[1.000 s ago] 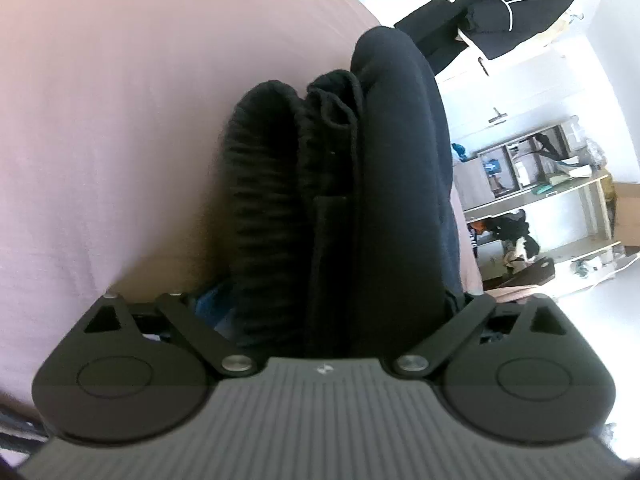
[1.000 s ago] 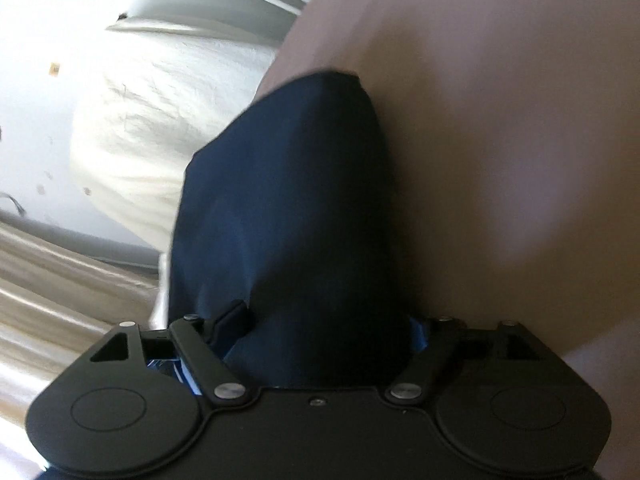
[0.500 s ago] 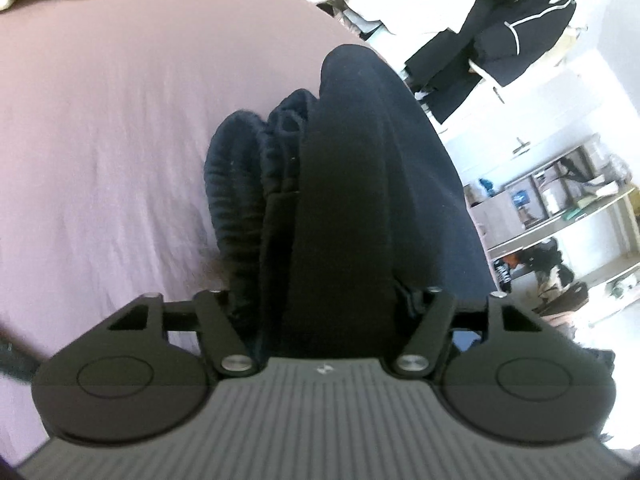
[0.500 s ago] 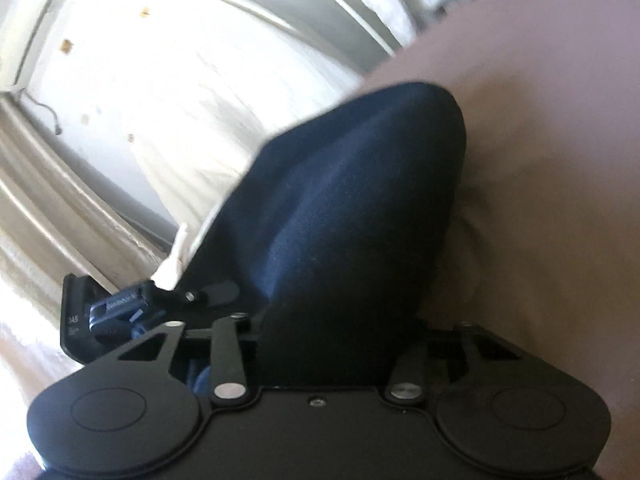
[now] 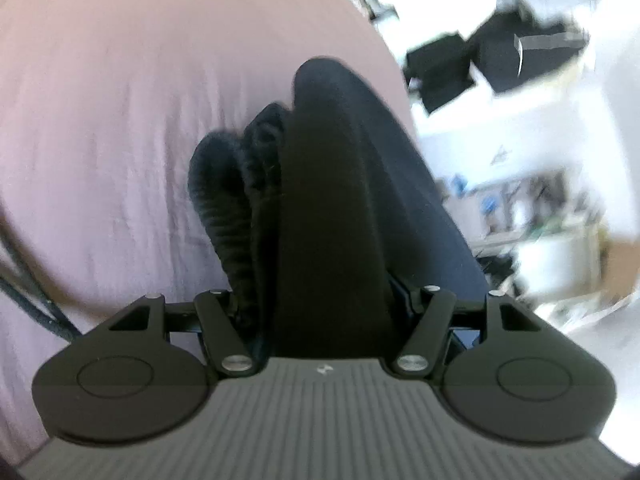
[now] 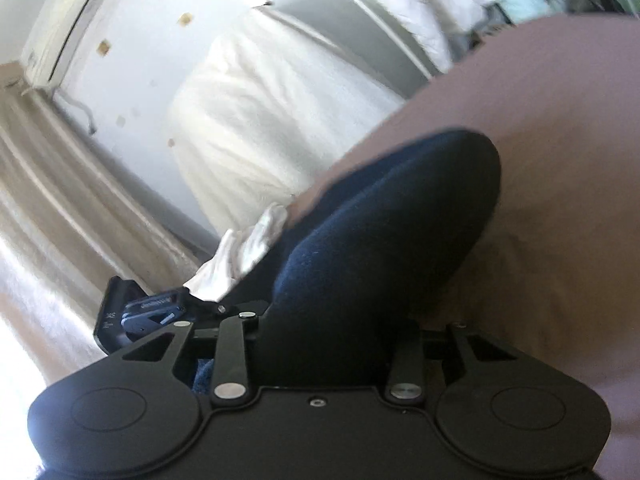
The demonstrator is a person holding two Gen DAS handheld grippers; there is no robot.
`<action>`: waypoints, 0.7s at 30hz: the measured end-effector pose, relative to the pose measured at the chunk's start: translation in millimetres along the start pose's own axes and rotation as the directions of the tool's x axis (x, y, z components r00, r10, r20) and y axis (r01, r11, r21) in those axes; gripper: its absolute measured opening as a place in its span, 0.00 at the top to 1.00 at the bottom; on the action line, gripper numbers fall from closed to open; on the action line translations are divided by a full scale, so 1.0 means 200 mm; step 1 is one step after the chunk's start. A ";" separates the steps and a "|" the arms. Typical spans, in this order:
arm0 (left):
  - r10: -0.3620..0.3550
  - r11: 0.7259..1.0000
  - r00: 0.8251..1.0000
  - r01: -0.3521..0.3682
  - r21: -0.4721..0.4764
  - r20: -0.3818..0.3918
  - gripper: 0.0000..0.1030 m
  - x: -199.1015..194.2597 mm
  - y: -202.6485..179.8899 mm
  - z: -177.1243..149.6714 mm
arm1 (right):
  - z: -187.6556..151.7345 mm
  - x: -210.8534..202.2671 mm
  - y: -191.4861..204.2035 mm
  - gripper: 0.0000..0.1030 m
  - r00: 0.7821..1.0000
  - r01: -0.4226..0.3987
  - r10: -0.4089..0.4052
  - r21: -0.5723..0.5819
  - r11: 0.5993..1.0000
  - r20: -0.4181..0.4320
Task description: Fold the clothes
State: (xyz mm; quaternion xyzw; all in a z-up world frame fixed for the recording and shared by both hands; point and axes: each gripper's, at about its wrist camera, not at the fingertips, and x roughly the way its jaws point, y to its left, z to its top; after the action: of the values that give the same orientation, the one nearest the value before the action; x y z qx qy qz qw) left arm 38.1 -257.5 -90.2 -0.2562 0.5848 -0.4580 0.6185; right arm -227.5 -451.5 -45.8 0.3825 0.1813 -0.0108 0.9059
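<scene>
Left wrist: left gripper (image 5: pixel 320 312) clamped on garment (image 5: pixel 332 208), ribbed hem at 10 o'clock, over bedsheet (image 5: pixel 120 120). Right gripper (image 6: pixel 332 332) likewise clamped on garment. Soft, thick, light, likely droops; grip folded edges, all layers.

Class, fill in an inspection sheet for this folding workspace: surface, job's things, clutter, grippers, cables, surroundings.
Surface: pinkish-mauve bed sheet, lightly wrinkled.
Job's things: dark folded garment, layered with a ribbed band at its left, bunched in both grippers.
Clutter: small dark device at the bed edge beside a white cloth.
Grippers: left gripper and right gripper each shut on the garment.
Cables: black cable at the left edge.
Surroundings: white pillow, air conditioner, blurred shelves, hanging dark clothes.
</scene>
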 end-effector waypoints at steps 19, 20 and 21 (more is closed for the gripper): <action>0.117 0.983 0.807 -0.178 0.049 0.579 0.34 -0.87 -0.03 1.13 | 1.10 1.25 0.51 0.62 0.924 -0.382 0.366 -0.284 0.880 -0.110; 0.161 0.982 0.810 -0.188 -0.011 0.564 0.33 -0.81 0.08 1.15 | 1.10 1.33 0.46 0.62 0.934 -0.357 0.338 -0.286 0.889 -0.117; 0.211 0.976 0.812 -0.207 -0.069 0.544 0.33 -0.73 0.19 1.17 | 1.09 1.42 0.42 0.62 0.944 -0.329 0.304 -0.294 0.897 -0.129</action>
State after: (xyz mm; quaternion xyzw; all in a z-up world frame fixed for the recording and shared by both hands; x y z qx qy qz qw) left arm 287.3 -164.7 -7.6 -0.3128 0.4093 -0.2926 0.8056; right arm 121.6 -511.4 55.9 0.2595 0.1520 0.1808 0.9364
